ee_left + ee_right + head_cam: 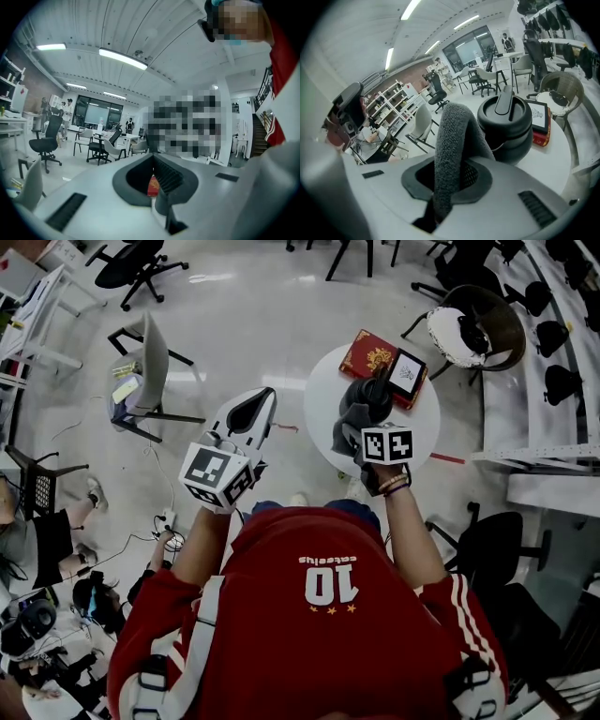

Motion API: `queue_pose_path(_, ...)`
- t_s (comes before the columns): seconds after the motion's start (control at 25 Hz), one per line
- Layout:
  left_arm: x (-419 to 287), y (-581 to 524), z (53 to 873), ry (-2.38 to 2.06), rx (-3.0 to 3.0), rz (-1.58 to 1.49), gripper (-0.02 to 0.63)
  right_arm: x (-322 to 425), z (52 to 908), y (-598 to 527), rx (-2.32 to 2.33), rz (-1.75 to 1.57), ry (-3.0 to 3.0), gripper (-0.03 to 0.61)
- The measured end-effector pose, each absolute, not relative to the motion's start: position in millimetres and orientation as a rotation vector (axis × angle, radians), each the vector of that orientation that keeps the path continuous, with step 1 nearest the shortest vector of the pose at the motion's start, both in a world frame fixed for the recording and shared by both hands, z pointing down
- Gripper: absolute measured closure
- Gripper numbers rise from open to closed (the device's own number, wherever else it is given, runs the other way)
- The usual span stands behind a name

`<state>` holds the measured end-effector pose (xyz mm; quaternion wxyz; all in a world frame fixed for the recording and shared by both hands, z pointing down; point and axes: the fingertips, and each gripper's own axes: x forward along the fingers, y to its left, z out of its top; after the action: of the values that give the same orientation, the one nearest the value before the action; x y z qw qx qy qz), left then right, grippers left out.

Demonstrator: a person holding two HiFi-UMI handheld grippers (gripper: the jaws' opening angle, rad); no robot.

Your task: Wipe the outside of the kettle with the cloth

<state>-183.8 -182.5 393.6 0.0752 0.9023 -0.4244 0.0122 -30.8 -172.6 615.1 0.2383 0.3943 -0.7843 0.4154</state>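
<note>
Two jaws of my right gripper (454, 178) grasp the cloth (452, 136) at frame centre, close by the kettle (506, 124), ready for wiping; my left gripper (157, 176), clenched empty, hangs aside.

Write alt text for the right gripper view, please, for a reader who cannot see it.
The right tool is shut on a grey cloth, its fold rising in front of a black kettle on a round white table. A red book lies behind the kettle.
</note>
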Motion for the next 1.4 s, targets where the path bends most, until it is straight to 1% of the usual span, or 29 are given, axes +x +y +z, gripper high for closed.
queue_pose_path(0.44, -200.6, -190.0, 389.4, -1.381, 2.659, 0.035, 0.606, -44.4, 595.8, -212.0, 1.024, 1.081, -2.215, 0.529)
queue_pose_path(0.68, -196.6, -192.7, 384.2, -1.411, 2.651, 0.033, 0.606, -47.6, 574.2, -219.7, 0.987, 1.033, -2.283, 0.529)
queue_pose_path(1.08, -143.9, -200.8, 374.1, -1.335, 2.709, 0.021, 0.606, -33.8, 512.5, -210.3, 0.953, 0.923, -2.445, 0.529)
queue_pose_path(1.4, -86.8, -207.6, 373.9, -1.238, 2.761, 0.021, 0.606, 38.3, 492.3, -211.9, 1.094, 0.869, -2.469, 0.529)
